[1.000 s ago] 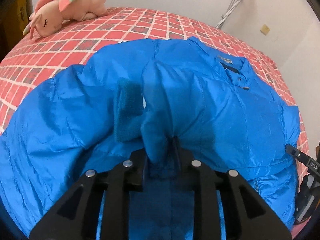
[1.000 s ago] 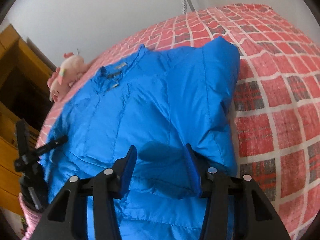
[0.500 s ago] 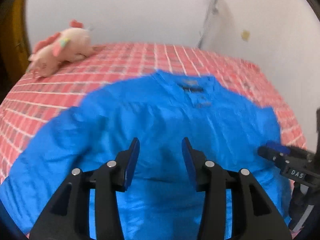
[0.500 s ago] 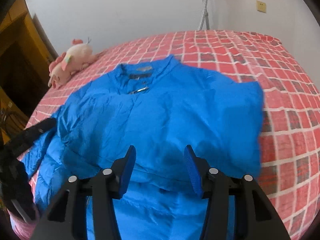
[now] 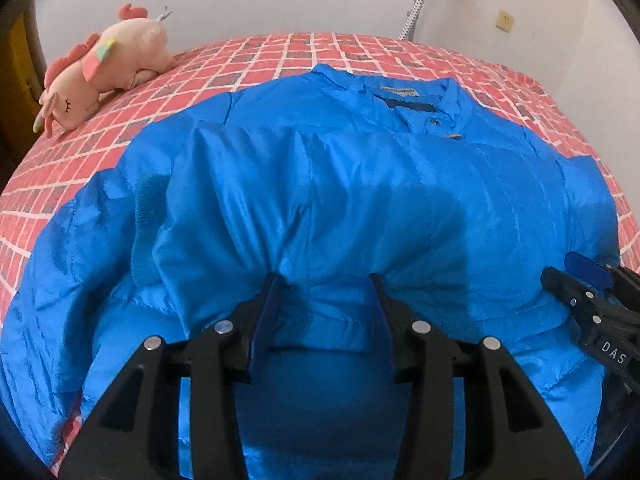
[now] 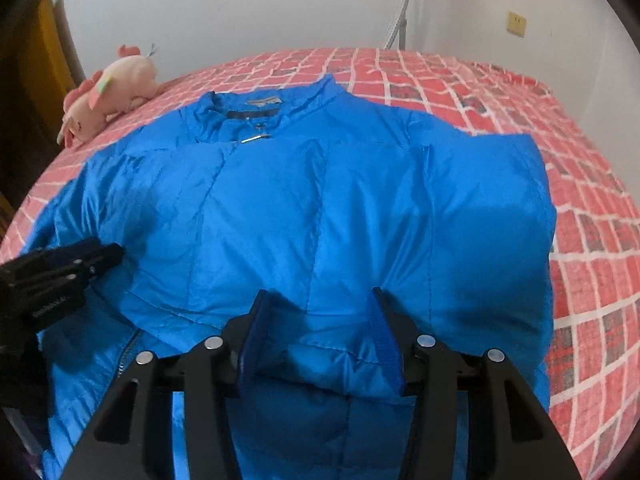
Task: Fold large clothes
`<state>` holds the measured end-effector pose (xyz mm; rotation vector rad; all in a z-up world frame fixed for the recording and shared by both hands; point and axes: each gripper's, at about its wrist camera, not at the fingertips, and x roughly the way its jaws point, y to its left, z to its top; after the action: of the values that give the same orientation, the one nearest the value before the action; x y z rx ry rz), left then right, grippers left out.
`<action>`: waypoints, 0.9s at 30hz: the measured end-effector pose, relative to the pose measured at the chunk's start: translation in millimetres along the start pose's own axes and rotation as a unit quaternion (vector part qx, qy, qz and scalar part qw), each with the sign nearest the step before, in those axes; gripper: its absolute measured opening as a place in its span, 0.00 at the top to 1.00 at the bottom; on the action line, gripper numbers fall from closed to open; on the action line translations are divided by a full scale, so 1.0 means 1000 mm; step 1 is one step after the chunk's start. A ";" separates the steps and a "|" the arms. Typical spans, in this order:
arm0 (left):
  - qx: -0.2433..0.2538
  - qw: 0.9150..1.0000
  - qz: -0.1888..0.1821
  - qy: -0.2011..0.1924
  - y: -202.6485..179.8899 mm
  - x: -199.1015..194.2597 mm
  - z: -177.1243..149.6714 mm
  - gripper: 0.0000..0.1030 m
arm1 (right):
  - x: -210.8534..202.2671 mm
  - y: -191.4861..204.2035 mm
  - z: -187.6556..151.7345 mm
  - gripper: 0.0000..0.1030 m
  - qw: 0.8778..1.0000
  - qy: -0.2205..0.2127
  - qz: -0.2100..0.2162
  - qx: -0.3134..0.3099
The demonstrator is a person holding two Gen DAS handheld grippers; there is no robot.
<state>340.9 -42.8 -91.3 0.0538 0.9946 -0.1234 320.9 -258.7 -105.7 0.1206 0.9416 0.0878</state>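
Note:
A bright blue padded jacket (image 5: 360, 184) lies face up on the bed, collar (image 5: 408, 100) at the far side, both sleeves folded across its front. The left sleeve's knit cuff (image 5: 146, 216) peeks out at the left of the fold. My left gripper (image 5: 324, 284) hovers open over the near edge of that folded sleeve, its pads not pressing on anything. In the right wrist view the jacket (image 6: 320, 200) fills the middle. My right gripper (image 6: 318, 296) stands open over the other folded sleeve's near edge. Each gripper shows in the other's view: right gripper (image 5: 580, 276), left gripper (image 6: 80, 260).
The bed has a red checked sheet (image 5: 280, 52). A pink plush toy (image 5: 104, 68) lies at its far left corner. White walls stand behind and to the right, with a socket (image 5: 505, 21) and a hose (image 5: 416, 4). Dark wooden furniture (image 6: 32, 80) is at the left.
My left gripper let go of the sleeve end it was shut on, opened and drew back toward the near edge. The sleeve now lies across the jacket. My right gripper stayed open and swung left.

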 end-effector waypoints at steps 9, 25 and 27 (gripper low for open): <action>0.014 1.000 0.000 -0.006 -0.008 -0.002 -0.002 0.53 | -0.001 0.007 -0.001 0.51 1.000 0.005 0.011 -0.010; -0.036 0.997 0.022 -0.063 0.060 -0.102 -0.018 0.19 | -0.064 0.010 -0.003 0.30 0.997 -0.016 0.066 -0.033; -0.059 0.994 0.062 -0.070 0.096 -0.125 -0.038 0.17 | -0.065 0.012 -0.002 0.30 0.996 -0.006 0.080 -0.034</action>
<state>254.6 66.6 -8.0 -0.0012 0.8554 0.0452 280.3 -254.7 -53.1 0.1336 0.9159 0.2662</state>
